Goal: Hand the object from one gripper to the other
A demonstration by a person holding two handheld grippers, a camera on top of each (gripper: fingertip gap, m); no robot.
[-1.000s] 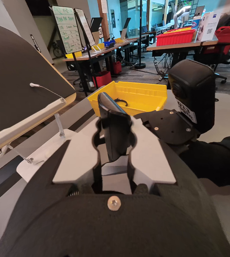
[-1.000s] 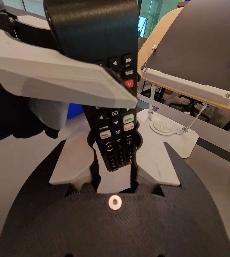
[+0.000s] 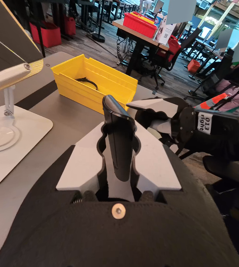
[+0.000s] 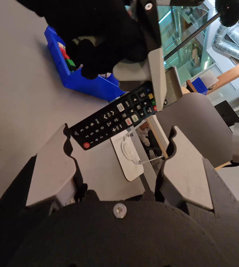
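A black remote control [image 3: 120, 144] stands between the fingers of my left gripper [image 3: 118, 130], which is shut on it, with the remote's smooth back facing this camera. My right gripper [image 3: 139, 115] is to the right of the remote, open and apart from it. In the right wrist view my right gripper [image 4: 119, 127] is wide open and empty. The remote's button side [image 4: 113, 121] shows there, held near its far end by the left gripper's white finger [image 4: 157, 80]. The remote's near end lies close to my right gripper's left fingertip.
A yellow bin [image 3: 78, 92] with a black band [image 3: 90, 83] inside sits on the grey table [image 3: 66, 112]. A white stand base [image 3: 7, 137] carries a tilted dark board at the left. A blue bin [image 4: 87, 85] holds coloured items. Office desks and chairs stand behind.
My right gripper has opened, let go of the remote's end and drawn back to the right. My left gripper still holds the remote, and both views have turned.
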